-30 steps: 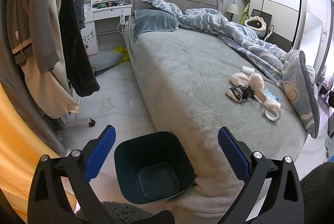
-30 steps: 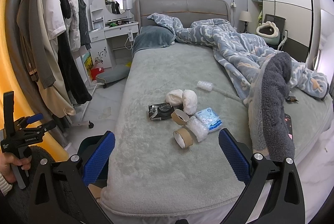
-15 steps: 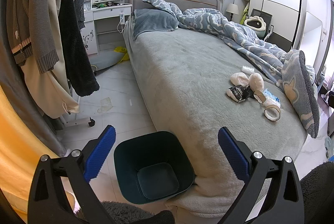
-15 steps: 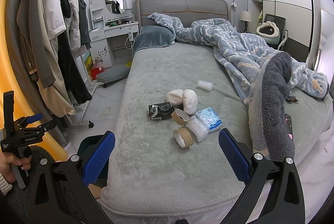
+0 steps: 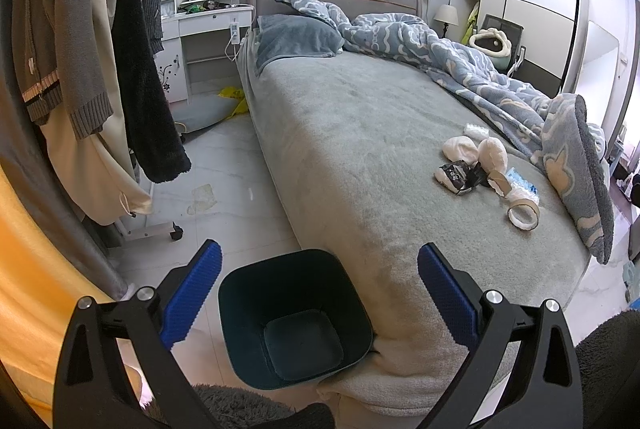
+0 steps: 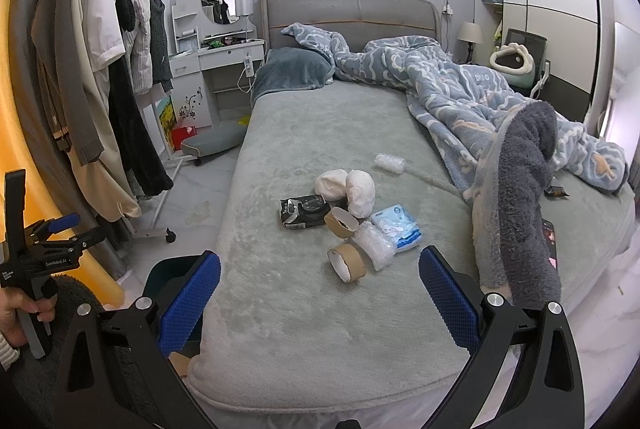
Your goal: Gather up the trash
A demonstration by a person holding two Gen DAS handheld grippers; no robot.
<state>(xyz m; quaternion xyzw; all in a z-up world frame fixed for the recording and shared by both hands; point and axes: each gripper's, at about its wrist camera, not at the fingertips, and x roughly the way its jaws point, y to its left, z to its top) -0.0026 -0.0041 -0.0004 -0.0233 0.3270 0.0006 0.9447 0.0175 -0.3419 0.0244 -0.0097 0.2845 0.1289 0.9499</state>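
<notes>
The left hand-held gripper (image 5: 318,293) hangs released, blue pads spread wide, above a dark teal bin (image 5: 294,313) that stands on the floor touching the bed's (image 5: 344,133) near corner. The right hand-held gripper (image 6: 319,295) is likewise released and grasps nothing, hovering over the foot of the bed. The trash lies clustered mid-mattress: two cardboard tape rolls (image 6: 347,261), a black crumpled wrapper (image 6: 303,213), two white wads (image 6: 347,185), a bubble-wrap piece (image 6: 375,247) and a blue tissue pack (image 6: 396,227), beside the rumpled blue blanket (image 6: 472,97).
</notes>
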